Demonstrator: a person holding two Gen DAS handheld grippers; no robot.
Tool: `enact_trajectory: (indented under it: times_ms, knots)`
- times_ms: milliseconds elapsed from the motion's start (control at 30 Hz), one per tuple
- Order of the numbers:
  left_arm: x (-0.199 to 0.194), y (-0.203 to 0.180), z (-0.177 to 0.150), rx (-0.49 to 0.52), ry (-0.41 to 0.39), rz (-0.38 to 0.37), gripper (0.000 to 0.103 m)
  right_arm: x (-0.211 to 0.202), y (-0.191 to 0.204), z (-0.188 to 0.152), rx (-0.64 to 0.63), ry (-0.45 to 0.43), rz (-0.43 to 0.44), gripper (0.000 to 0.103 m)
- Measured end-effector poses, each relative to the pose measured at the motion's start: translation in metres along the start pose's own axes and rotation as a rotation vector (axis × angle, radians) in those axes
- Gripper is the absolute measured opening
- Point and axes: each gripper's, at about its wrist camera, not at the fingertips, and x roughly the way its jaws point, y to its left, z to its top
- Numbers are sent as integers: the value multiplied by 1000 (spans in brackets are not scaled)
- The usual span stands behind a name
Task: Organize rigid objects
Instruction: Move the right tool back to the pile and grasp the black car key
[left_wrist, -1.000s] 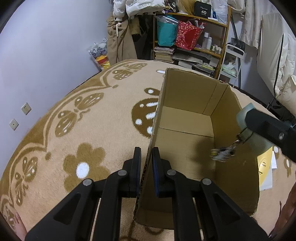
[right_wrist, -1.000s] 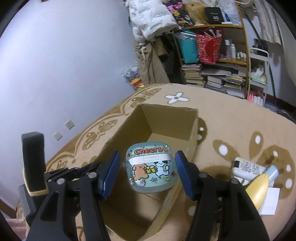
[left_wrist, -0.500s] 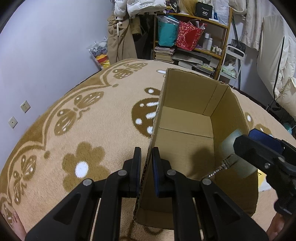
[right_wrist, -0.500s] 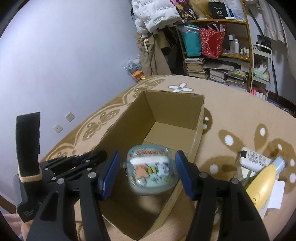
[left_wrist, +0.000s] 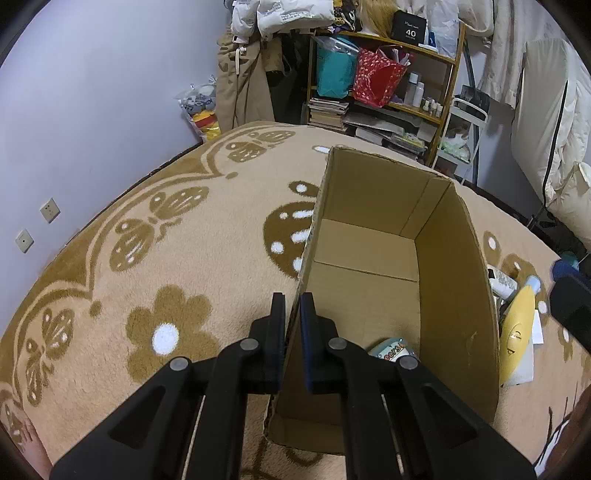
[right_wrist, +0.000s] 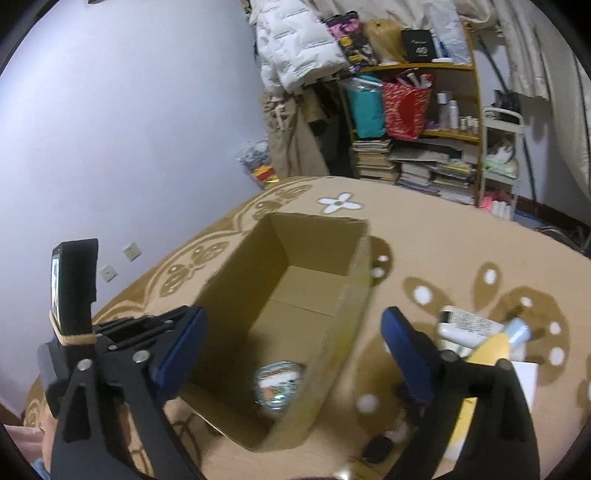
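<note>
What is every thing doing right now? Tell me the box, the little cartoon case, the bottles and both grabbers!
Cardboard box: open at the top, upright on the carpet.
Cartoon case: inside the box, near its close end, let go.
Left gripper: shut on the box's wall.
Right gripper: jaws opening wide, nothing between them.
Yellow bottle: lying on the carpet outside the box.
White bottle: lying beside the yellow one.

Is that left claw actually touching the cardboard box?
Touching. The left wrist view shows the left gripper shut on the box wall, a finger pressing each side.
</note>
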Motion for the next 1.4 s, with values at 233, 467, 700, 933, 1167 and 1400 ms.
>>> enact_trajectory:
  times_ms: [233,467,700,933,1167,1400]
  knots:
    - [0,-6,-1,28,-1,13,6,-20,-19,-13,-5,51,-57,102]
    - [1,-3,-1,26,0,10,6,-12,-39,-37,30,145,-118,102]
    - [1,0,-1,15,1,0,6,8,-45,-61,40,248,-162,102]
    - [2,2,-1,9,2,0,6,27,-47,-80,62,325,-152,102]
    - [2,3,-1,4,3,-2,6,39,-43,-94,59,365,-125,100]
    - [1,2,-1,11,2,6,6,53,-45,-109,91,446,-97,62]
